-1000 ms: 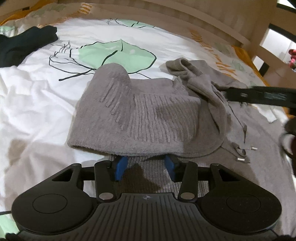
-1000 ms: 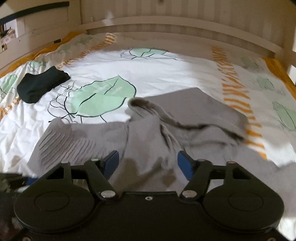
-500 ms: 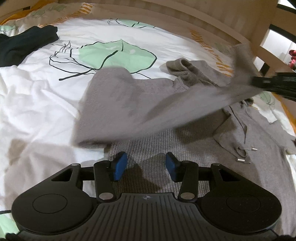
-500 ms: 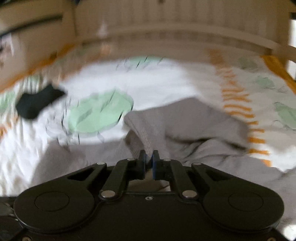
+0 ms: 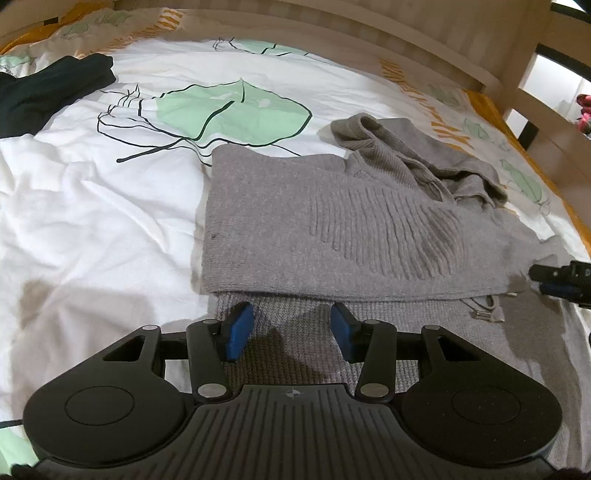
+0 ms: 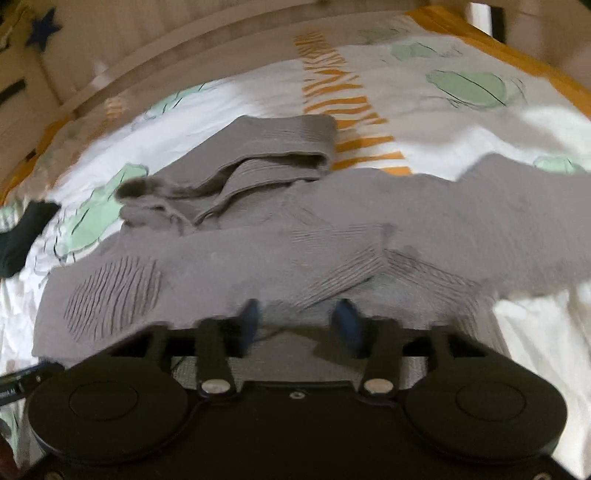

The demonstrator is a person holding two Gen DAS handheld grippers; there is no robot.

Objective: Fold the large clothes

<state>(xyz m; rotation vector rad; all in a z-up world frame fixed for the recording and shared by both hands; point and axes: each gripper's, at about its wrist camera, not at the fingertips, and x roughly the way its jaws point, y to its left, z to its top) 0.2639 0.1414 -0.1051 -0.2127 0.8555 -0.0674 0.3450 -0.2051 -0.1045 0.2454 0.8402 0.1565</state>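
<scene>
A grey knitted hooded sweater (image 5: 332,229) lies on the bed, one sleeve stretched flat across its body, its hood (image 5: 417,162) bunched at the far right. My left gripper (image 5: 291,332) is open and empty, low over the sweater's near hem. My right gripper (image 6: 299,325) is open over the sweater (image 6: 295,251), holding nothing; the view is blurred. Its tip shows at the right edge of the left wrist view (image 5: 561,280). Drawstring ends (image 5: 487,314) lie beside it.
The bed has a white quilt with green leaf prints (image 5: 236,110) and orange stripes (image 6: 351,110). A dark garment (image 5: 48,92) lies at the far left. A wooden bed rail (image 5: 332,33) runs along the back and right.
My right gripper closed on the sleeve, pulled it rightward across the sweater's body, then opened and let it go. The sleeve now lies flat. My left gripper stayed open and still.
</scene>
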